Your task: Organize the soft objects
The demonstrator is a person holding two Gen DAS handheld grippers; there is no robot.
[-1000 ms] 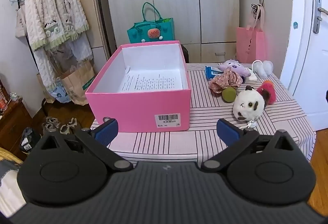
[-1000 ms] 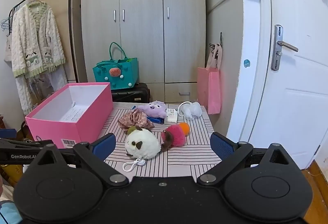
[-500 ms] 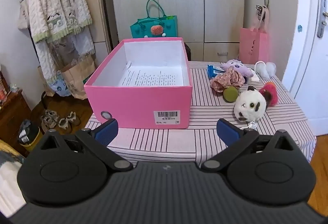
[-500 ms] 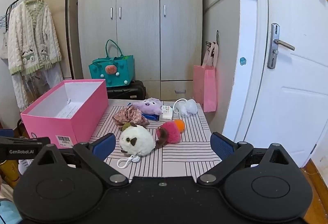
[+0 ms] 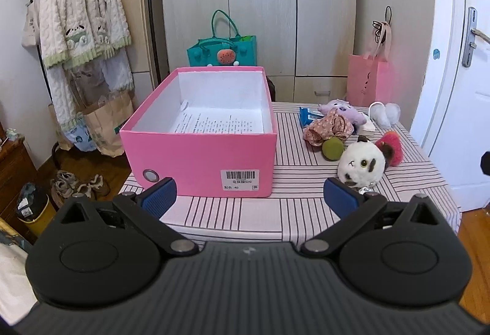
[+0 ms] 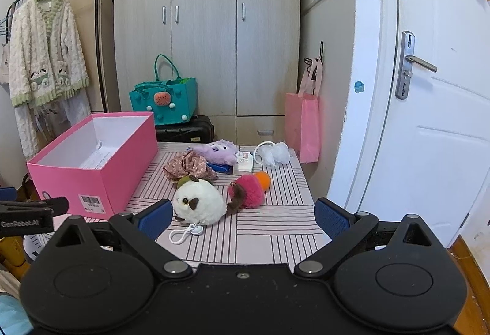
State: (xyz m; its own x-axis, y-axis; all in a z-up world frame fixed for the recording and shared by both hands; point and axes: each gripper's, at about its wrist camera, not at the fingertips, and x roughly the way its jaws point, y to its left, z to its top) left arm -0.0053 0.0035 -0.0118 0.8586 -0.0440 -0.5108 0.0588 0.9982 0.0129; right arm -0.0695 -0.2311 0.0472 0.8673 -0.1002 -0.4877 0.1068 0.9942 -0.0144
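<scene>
Soft toys sit in a cluster on the right half of your striped table [image 5: 245, 221], well apart from both grippers. Biggest on that table is the pink box [image 5: 202, 157], open-topped at the left, with a printed sheet [image 5: 214, 123] lying on its floor. Beside it, nearest you, the white panda plush [image 5: 363, 163] rests with its keyring loop [image 6: 183, 234] trailing toward the front edge. Touching it on the far side is the pink pom-pom toy [image 6: 249, 191], orange-tipped. Behind these lie the floral fabric piece [image 6: 190, 165], the purple plush [image 6: 219, 151] and the white earmuffs [image 6: 274, 152]. Your left gripper [image 5: 249, 197] hovers before the box with jaws spread wide, holding nothing. Your right gripper [image 6: 242, 217] hangs over the table's near edge, jaws likewise wide apart and empty.
</scene>
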